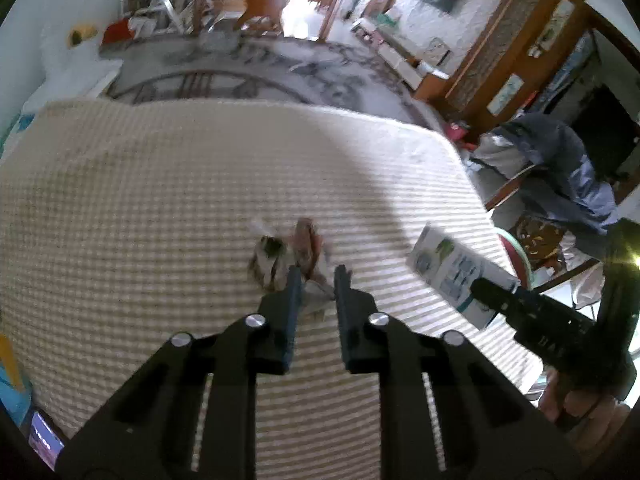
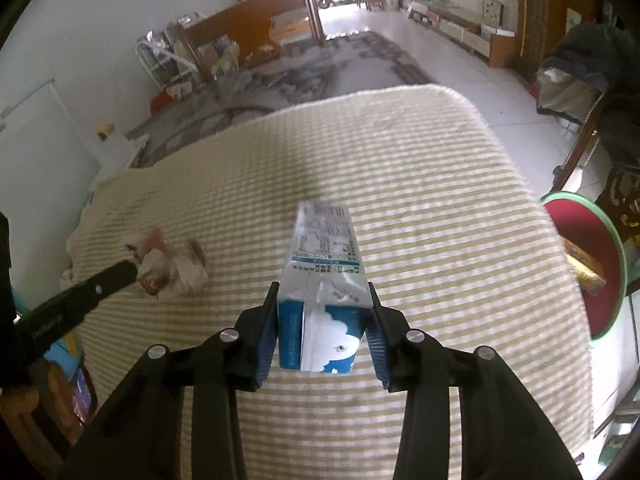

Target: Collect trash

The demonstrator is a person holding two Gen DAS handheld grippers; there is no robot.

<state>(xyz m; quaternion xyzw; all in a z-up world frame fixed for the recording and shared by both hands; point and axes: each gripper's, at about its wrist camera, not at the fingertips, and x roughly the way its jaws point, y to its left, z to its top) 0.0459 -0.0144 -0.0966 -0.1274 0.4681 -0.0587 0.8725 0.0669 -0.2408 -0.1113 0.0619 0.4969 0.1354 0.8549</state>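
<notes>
A blue and white milk carton [image 2: 324, 280] is clamped between the jaws of my right gripper [image 2: 322, 292] and held above a cream striped mat [image 2: 420, 184]. It also shows in the left wrist view [image 1: 452, 270] at the right. A crumpled wad of wrappers and paper [image 1: 294, 258] lies on the mat. My left gripper [image 1: 317, 274] has its jaws narrowly apart around the near end of the wad. The wad shows in the right wrist view [image 2: 170, 268] with a left finger [image 2: 116, 276] at it.
A red basin with a green rim [image 2: 588, 256] holds an orange packet beyond the mat's right edge. A chair draped with dark clothes [image 1: 560, 168] stands further right. A patterned rug [image 1: 248, 68] and wooden furniture [image 2: 248, 28] lie beyond the mat.
</notes>
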